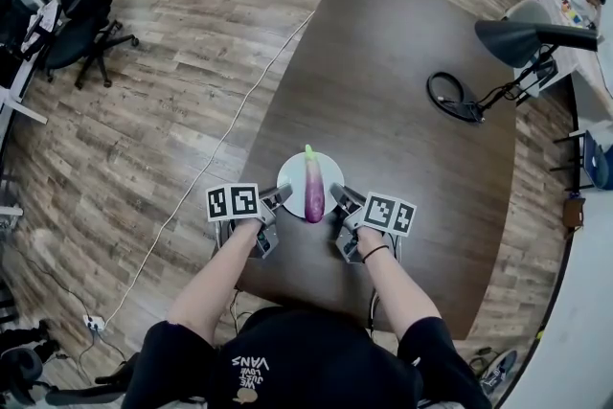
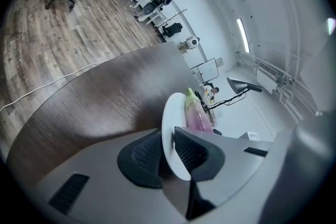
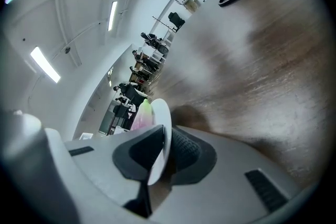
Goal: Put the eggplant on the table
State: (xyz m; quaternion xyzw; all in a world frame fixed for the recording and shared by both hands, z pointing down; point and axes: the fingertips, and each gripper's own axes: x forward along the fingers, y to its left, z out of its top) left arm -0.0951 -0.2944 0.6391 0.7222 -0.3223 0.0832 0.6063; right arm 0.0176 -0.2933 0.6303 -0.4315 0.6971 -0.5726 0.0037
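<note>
A purple eggplant [image 1: 313, 186] with a green stem lies on a round white plate [image 1: 293, 174] above the near end of the dark brown table [image 1: 402, 81]. My left gripper [image 1: 277, 203] is shut on the plate's left rim, my right gripper [image 1: 341, 200] on its right rim. In the left gripper view the plate [image 2: 171, 128] stands edge-on between the black pads [image 2: 195, 150], with the eggplant [image 2: 195, 113] beyond. The right gripper view shows the plate [image 3: 160, 134] pinched the same way, the eggplant [image 3: 141, 115] behind it.
A black desk lamp [image 1: 517, 38] stands at the table's far right, its round base [image 1: 450, 96] and cable on the tabletop. A white cable [image 1: 220, 148] runs over the wood floor on the left. Office chairs [image 1: 81, 5] stand far left.
</note>
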